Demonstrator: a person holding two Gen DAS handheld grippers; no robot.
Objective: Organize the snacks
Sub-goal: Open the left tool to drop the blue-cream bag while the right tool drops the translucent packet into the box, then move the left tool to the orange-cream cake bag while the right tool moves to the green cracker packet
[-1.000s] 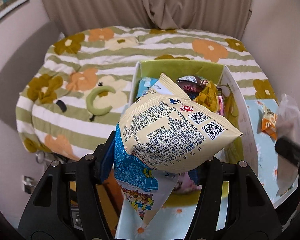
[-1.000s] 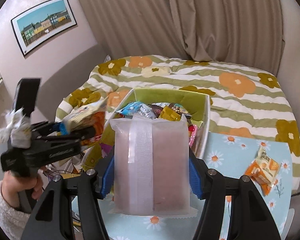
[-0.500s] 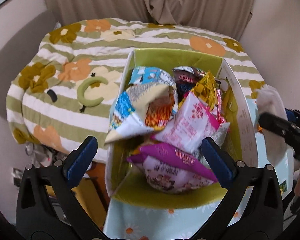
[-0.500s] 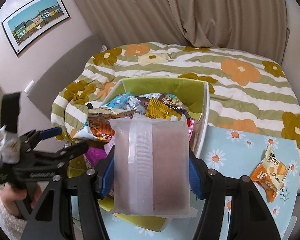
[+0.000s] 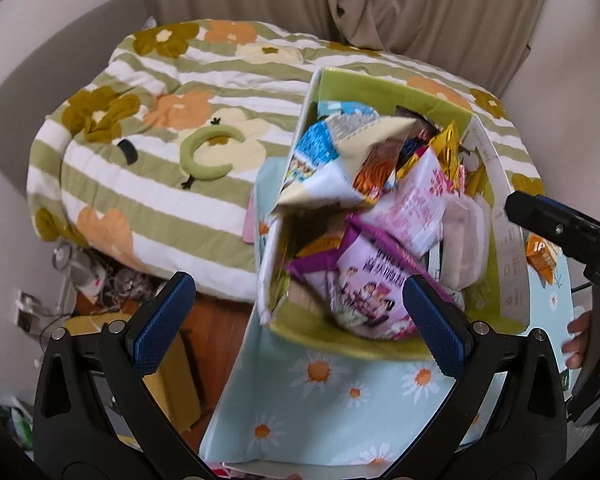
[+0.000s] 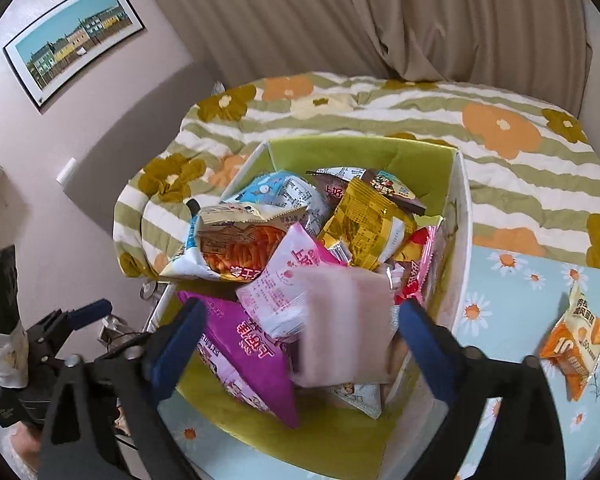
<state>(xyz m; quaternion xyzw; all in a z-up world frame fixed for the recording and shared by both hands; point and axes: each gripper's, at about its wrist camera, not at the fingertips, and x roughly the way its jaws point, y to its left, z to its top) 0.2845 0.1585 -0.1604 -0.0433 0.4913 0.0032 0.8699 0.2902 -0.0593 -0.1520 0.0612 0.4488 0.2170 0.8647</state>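
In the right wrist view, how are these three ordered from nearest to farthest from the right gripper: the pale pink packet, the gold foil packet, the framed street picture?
1. Pale pink packet: between the open jaws of the right gripper, blurred, over the box.
2. Gold foil packet: deeper in the green-lined box, toward its back.
3. Framed street picture: on the wall, upper left.

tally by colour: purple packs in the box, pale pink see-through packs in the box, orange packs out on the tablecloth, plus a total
purple foil snack packet in the green-lined cardboard box: 1
pale pink see-through pack in the box: 1
orange snack packet on the daisy-print tablecloth: 1
total: 3
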